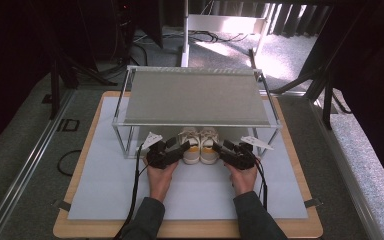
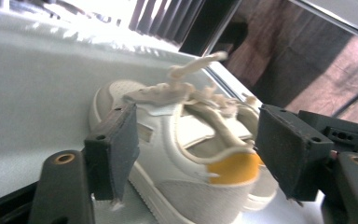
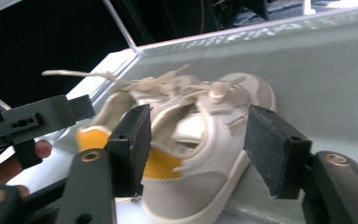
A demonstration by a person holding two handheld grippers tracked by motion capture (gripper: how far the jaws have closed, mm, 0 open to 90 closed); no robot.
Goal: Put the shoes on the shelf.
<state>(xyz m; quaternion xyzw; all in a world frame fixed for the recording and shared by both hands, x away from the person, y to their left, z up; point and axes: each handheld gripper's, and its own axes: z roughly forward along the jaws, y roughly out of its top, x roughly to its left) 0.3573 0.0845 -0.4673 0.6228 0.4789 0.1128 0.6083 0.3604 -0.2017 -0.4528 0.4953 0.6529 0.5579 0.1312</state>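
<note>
under the metal rack [image 1: 195, 95], on the white mat [image 1: 105, 185] that covers the worktop [image 1: 80, 227], a pair of white shoes with yellow heels is seen standing side by side, heels toward the person. the left shoe [image 1: 190, 145] is flanked by the fingers of the left gripper [image 1: 176, 146], and the right shoe [image 1: 209, 145] by those of the right gripper [image 1: 223, 148]. in the left gripper view, the heel of the left shoe [image 2: 186, 154] is shown between the two black fingers [image 2: 116, 149], which are spread apart and released, with no pad seen pressing on it. in the right gripper view, the right shoe [image 3: 205, 140] is likewise framed by released fingers [image 3: 272, 144], with gaps visible at both sides. loose laces are seen on both shoes.
</note>
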